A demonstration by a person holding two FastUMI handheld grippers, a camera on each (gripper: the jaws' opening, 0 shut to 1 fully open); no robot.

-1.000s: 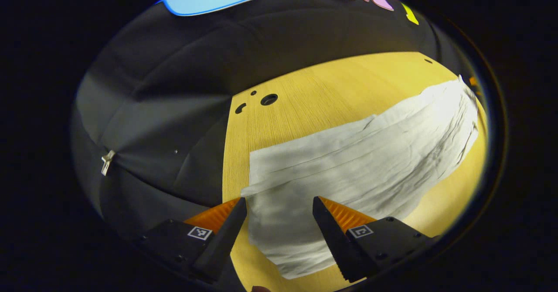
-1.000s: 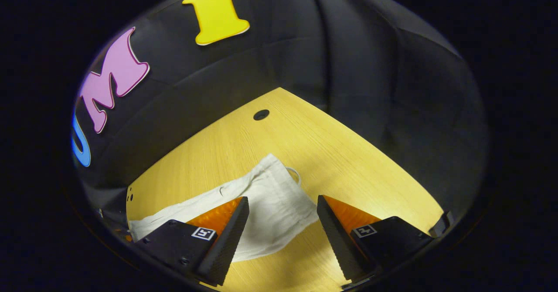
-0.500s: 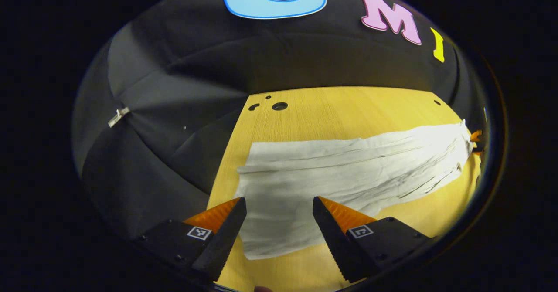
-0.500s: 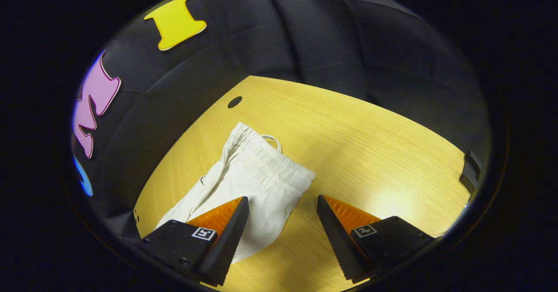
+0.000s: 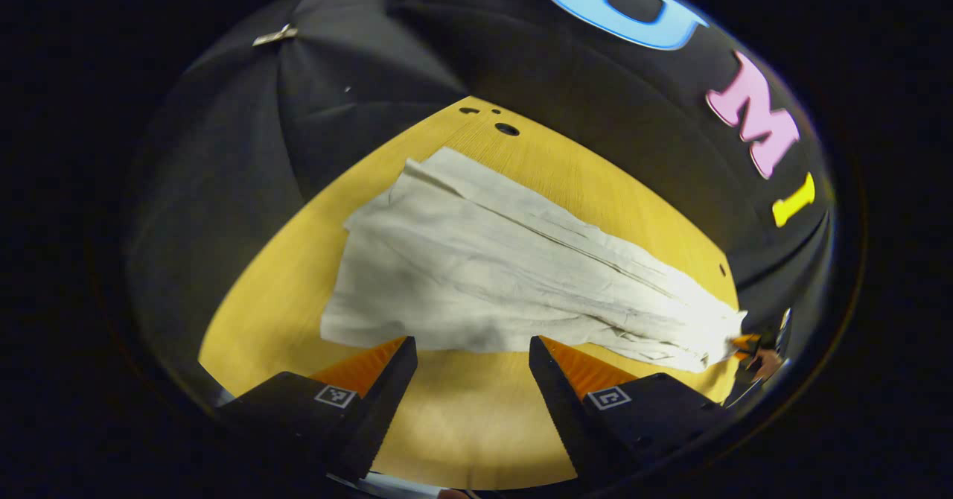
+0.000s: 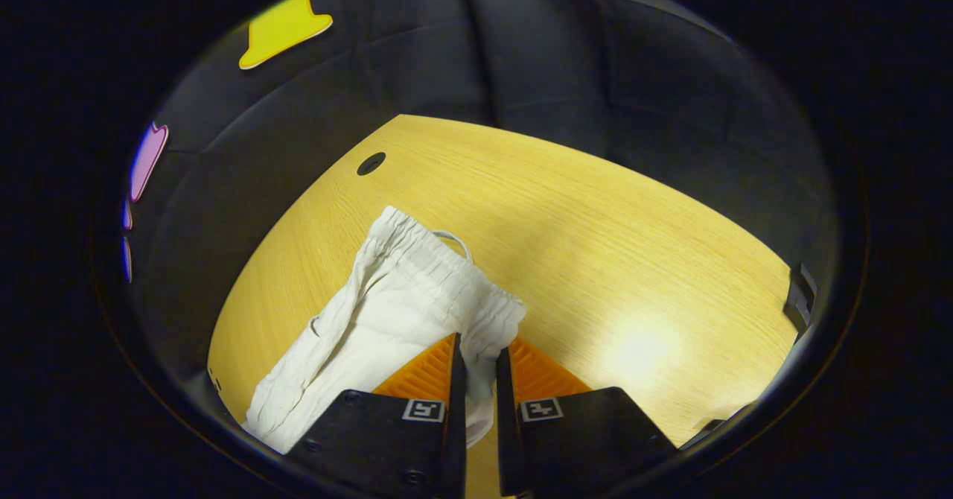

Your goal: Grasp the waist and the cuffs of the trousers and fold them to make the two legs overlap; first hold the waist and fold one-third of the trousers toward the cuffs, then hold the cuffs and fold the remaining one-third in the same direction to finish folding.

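Pale wood, the tabletop (image 6: 595,216) carries white drawstring trousers (image 5: 491,261) lying full length, the legs seemingly overlapped. The right gripper (image 6: 476,365) pinches the elastic waist (image 6: 439,275) — likely to carry it toward the cuffs (image 5: 357,320). Just short of them, the left gripper (image 5: 469,357) hovers with jaws spread, holding nothing.

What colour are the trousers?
Off-white, plain and unpatterned; the trousers show best in the left gripper view, spread on the table.
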